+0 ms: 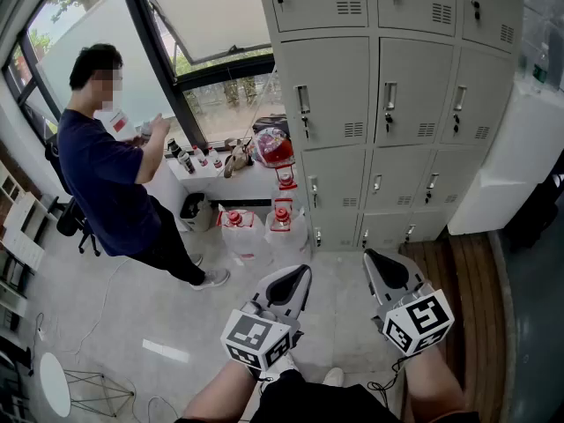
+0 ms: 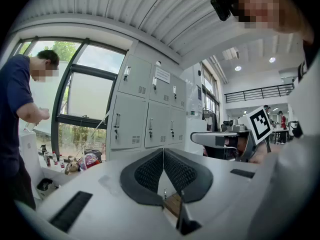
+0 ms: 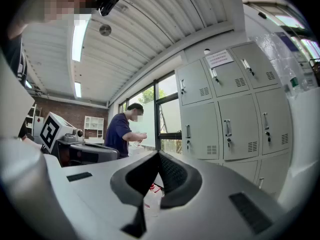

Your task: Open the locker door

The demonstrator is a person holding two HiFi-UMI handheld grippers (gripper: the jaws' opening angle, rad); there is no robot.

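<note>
A bank of grey lockers (image 1: 388, 95) fills the upper right of the head view, every door closed, each with a vertical handle and a keyed lock. My left gripper (image 1: 300, 275) and right gripper (image 1: 374, 259) hover low in the foreground, well short of the lockers and touching none of them. Both are shut, with nothing between the jaws. In the left gripper view the left gripper (image 2: 163, 152) points at the lockers (image 2: 150, 119). In the right gripper view the right gripper (image 3: 158, 154) has the lockers (image 3: 225, 119) to its right.
A person in a dark blue shirt (image 1: 106, 174) stands at left by the window sill (image 1: 211, 176), which holds bottles. Red items (image 1: 275, 148) and water jugs (image 1: 240, 229) sit beside the lockers' left end. A white cabinet (image 1: 520, 157) stands at right, above a wooden floor strip (image 1: 458, 263).
</note>
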